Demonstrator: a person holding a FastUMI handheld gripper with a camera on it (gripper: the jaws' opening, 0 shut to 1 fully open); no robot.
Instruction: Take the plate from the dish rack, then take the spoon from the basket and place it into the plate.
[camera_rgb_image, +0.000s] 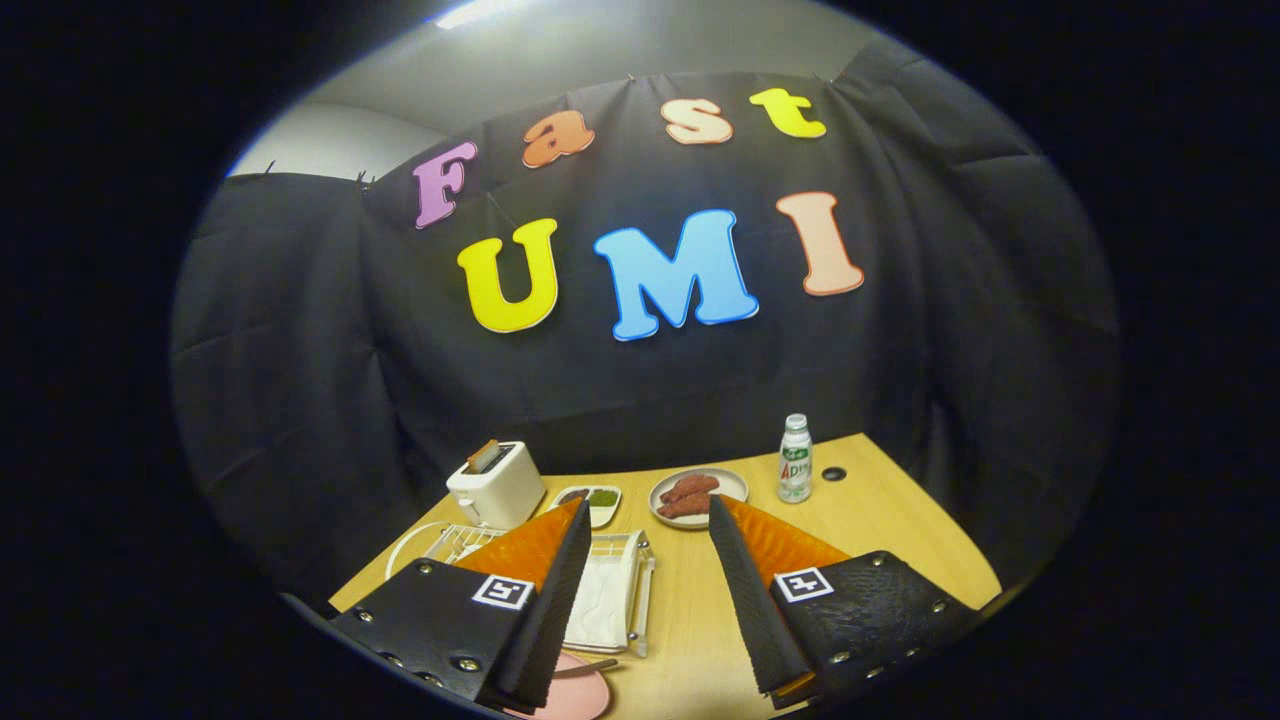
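Observation:
My gripper (648, 505) is open and held above the wooden table (880, 520), with nothing between its fingers. Below the left finger (545, 600), at the table's near edge, lies a pink plate (585, 697), partly hidden by that finger. A grey spoon handle (592, 666) rests across the plate's rim; its bowl is hidden. Just beyond the plate stands a white dish rack (620, 590) with a clear frame. Left of it, a white wire basket (450, 542) shows behind the left finger.
At the back of the table stand a white toaster (495, 485), a small dish of green and brown food (592, 500), a plate of sausages (695, 495) and a small bottle (795, 460). A dark hole (833, 473) sits right of the bottle.

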